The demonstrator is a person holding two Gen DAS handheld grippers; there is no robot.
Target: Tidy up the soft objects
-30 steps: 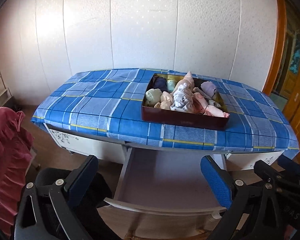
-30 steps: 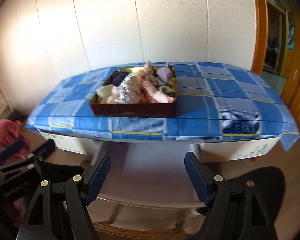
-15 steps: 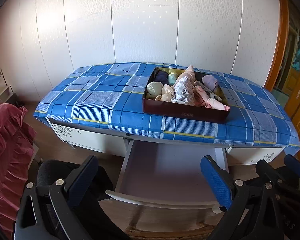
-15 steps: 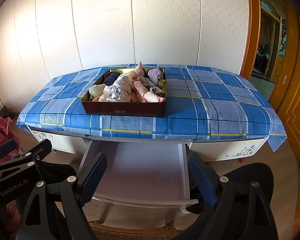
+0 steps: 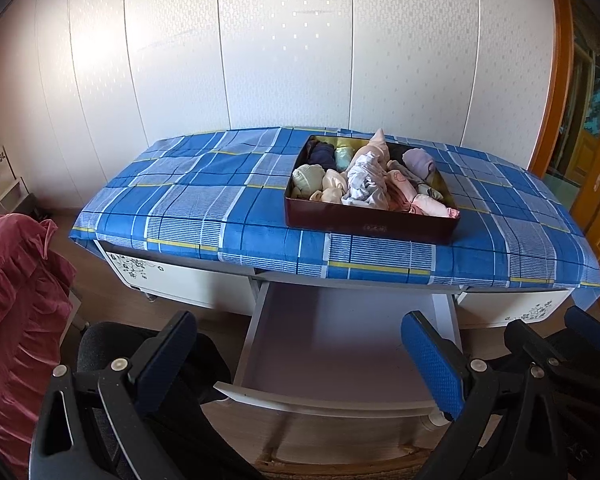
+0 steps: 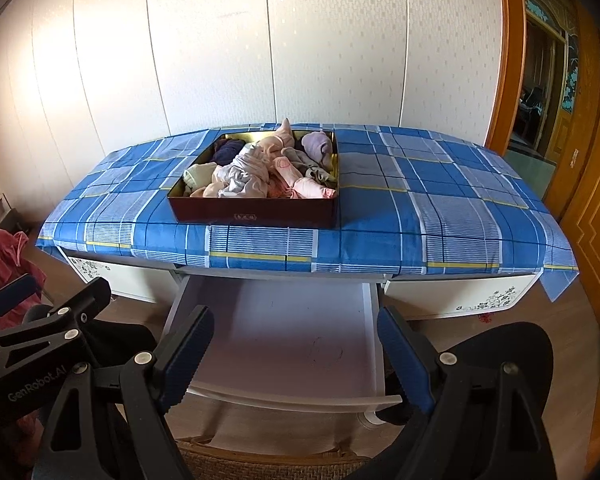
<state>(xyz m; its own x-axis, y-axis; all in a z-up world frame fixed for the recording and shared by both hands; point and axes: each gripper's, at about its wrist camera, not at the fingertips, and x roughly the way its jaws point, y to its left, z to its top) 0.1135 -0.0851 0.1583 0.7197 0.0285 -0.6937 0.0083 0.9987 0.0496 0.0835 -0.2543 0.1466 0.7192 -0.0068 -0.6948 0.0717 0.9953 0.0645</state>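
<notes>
We hold both claws side by side, low in front of the table, each tilted down over the pulled-out white drawer. Our left claw is spread wide with nothing between its blue pads. Our right claw is likewise released and empty. The rolled socks and soft clothes sit piled in the dark red box on the blue plaid tablecloth, well apart from both claws.

Bright daylight, glare patch on wall panels; sharp focus; fisheye bending, dark vignetted corners.
</notes>
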